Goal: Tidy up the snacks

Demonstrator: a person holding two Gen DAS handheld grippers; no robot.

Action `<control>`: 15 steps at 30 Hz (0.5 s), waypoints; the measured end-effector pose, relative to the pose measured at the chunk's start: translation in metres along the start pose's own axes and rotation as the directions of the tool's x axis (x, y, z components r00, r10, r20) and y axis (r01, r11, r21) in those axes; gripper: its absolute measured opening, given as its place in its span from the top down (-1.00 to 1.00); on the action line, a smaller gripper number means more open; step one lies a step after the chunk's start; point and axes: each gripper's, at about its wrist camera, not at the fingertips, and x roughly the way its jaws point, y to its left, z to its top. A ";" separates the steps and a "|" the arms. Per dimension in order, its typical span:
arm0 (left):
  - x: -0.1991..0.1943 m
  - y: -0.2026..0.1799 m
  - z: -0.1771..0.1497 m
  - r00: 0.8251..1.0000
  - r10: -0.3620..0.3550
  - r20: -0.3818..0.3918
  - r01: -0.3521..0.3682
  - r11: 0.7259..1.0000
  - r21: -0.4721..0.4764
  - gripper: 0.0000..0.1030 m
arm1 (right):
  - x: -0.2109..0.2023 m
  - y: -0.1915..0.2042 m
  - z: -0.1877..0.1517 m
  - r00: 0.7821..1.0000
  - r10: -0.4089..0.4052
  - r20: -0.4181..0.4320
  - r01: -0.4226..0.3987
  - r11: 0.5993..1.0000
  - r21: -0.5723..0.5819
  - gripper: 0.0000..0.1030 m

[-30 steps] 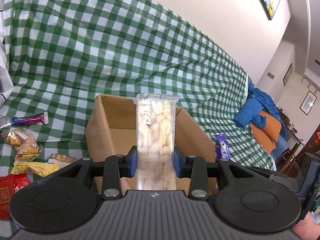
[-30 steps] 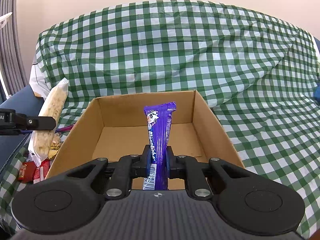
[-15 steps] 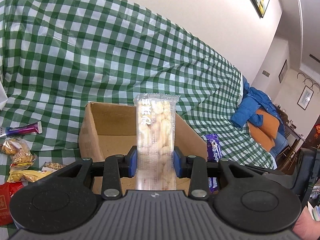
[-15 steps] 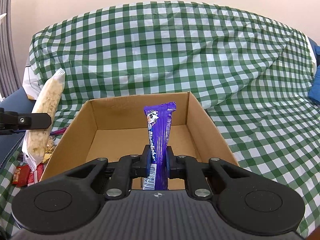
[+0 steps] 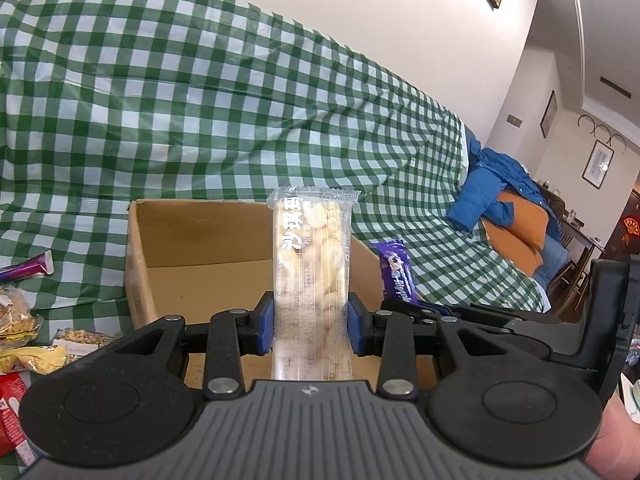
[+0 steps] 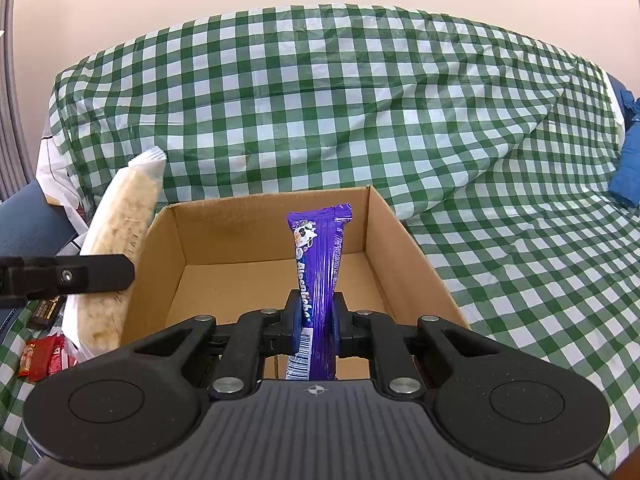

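My left gripper (image 5: pixel 311 326) is shut on a clear-wrapped pale biscuit pack (image 5: pixel 311 256), held upright at the near edge of an open cardboard box (image 5: pixel 192 240). My right gripper (image 6: pixel 316 326) is shut on a purple Alpenliebe candy stick (image 6: pixel 318 264), held upright over the box's near wall; the box (image 6: pixel 376 240) looks empty inside. The biscuit pack (image 6: pixel 116 248) and left finger (image 6: pixel 80 278) show at the box's left side in the right wrist view. The purple stick (image 5: pixel 396 272) and right gripper show at the right in the left wrist view.
Loose snacks lie left of the box on the green checked cloth (image 5: pixel 200 120): a purple stick (image 5: pixel 28 270), yellow and nut packs (image 5: pixel 24 344), red packs (image 6: pixel 44 358). A blue jacket (image 5: pixel 492 196) lies far right.
Both grippers have moved closer to the box and together, each still holding its snack. The box has shifted toward the centre in the left wrist view.
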 end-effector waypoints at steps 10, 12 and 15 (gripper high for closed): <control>0.004 -0.004 0.000 1.000 -0.007 -0.001 0.007 1.000 0.004 0.23 | 0.002 0.001 0.001 1.000 0.000 0.002 0.000 1.000 -0.002 0.71; 0.004 -0.005 0.000 1.000 -0.007 -0.001 0.007 1.000 0.004 0.23 | 0.003 0.002 0.002 1.000 0.000 0.002 0.000 1.000 -0.006 0.71; 0.004 -0.005 0.001 1.000 -0.006 0.000 0.006 1.000 0.003 0.23 | 0.004 0.001 0.002 1.000 0.001 0.002 -0.001 1.000 -0.007 0.71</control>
